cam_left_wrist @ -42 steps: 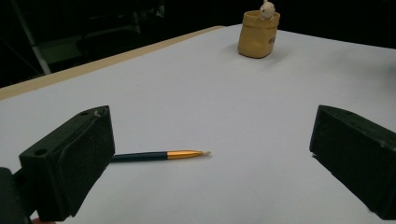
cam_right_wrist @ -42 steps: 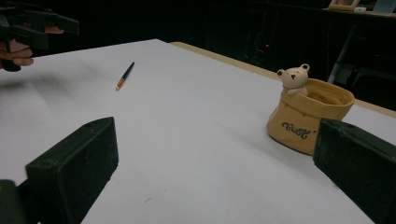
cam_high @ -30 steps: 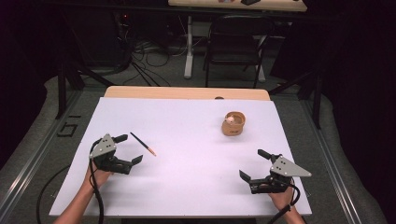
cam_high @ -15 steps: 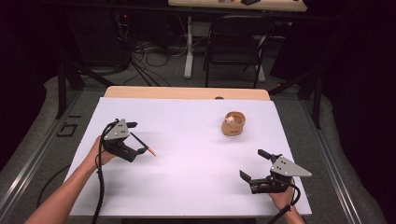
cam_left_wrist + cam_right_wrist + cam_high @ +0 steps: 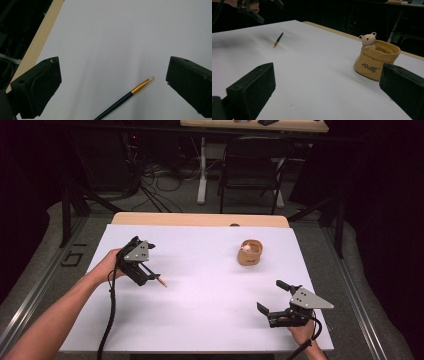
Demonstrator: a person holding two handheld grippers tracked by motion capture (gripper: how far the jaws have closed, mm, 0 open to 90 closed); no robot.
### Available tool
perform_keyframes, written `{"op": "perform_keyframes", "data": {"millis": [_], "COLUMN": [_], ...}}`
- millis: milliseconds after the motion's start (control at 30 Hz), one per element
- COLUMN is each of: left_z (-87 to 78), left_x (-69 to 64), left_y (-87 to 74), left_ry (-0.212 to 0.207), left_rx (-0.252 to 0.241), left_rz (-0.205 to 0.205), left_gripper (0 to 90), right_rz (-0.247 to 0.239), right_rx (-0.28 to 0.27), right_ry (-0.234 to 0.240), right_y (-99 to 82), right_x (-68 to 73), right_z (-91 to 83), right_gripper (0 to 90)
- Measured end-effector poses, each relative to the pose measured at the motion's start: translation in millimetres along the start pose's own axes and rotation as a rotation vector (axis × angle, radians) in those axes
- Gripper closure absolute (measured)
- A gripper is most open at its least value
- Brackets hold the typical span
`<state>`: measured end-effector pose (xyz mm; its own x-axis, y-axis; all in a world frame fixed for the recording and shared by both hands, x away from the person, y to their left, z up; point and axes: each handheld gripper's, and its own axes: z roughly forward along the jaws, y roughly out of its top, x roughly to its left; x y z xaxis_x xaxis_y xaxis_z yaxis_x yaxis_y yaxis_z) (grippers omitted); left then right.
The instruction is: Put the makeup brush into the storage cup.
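Observation:
A thin dark paintbrush (image 5: 125,97) with a gold ferrule and pale tip lies flat on the white table cover (image 5: 210,285), left of centre. My left gripper (image 5: 148,264) hovers over the brush's handle end, open; in the left gripper view the brush tip lies between the spread jaws of the left gripper (image 5: 113,66), closer to the right one. A tan pot (image 5: 250,252) with a small bear on its rim stands at the back right. My right gripper (image 5: 269,296) rests near the front right edge, open and holding nothing. In the right gripper view, the pot (image 5: 375,60) and the brush (image 5: 278,40) lie beyond the right gripper (image 5: 328,67).
A wooden table edge (image 5: 200,220) runs along the far side of the white cover. Beyond it are a black chair (image 5: 255,165), cables on the floor and another table's legs. Metal rails flank the table on both sides.
My left gripper has moved away from the front edge, forward and right, to hang over the paintbrush. The right gripper, brush and pot have stayed put.

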<state>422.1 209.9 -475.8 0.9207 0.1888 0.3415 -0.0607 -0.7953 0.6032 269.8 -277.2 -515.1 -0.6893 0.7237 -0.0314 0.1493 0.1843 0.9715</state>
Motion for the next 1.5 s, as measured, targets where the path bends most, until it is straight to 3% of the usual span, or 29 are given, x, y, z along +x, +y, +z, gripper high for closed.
{"op": "perform_keyframes", "data": {"millis": [400, 567, 633, 933, 1233, 1500], "left_z": [17.7, 25.2, 30.5, 42.8, 54.9, 59.9], "left_x": [7.7, 7.1, 7.8, 7.2, 4.0, 2.8], "left_y": [11.7, 14.7, 15.6, 21.1, 24.5, 23.7], "left_ry": [-0.100, -0.131, -0.143, -0.160, -0.226, -0.261], "left_rx": [0.211, 0.257, 0.298, 0.401, 0.461, 0.489], "left_rz": [0.236, 0.294, 0.327, 0.447, 0.508, 0.531], "left_gripper": [0.0, 0.0, 0.0, 0.6, 13.6, 37.1], "right_rz": [0.003, 0.006, 0.008, 0.009, 0.009, 0.009], "right_rx": [0.004, 0.006, 0.006, 0.009, 0.012, 0.009], "right_ry": [0.012, 0.014, 0.016, 0.021, 0.022, 0.022], "right_y": [-0.6, -0.8, -0.8, -1.1, -1.0, -1.1], "right_x": [-0.8, -1.1, -1.0, -1.2, -1.5, -1.6], "right_z": [0.1, 0.0, -0.1, 0.0, -0.9, -0.9], "right_gripper": [0.2, 0.2, 0.3, 0.3, 0.3, 0.3]}}
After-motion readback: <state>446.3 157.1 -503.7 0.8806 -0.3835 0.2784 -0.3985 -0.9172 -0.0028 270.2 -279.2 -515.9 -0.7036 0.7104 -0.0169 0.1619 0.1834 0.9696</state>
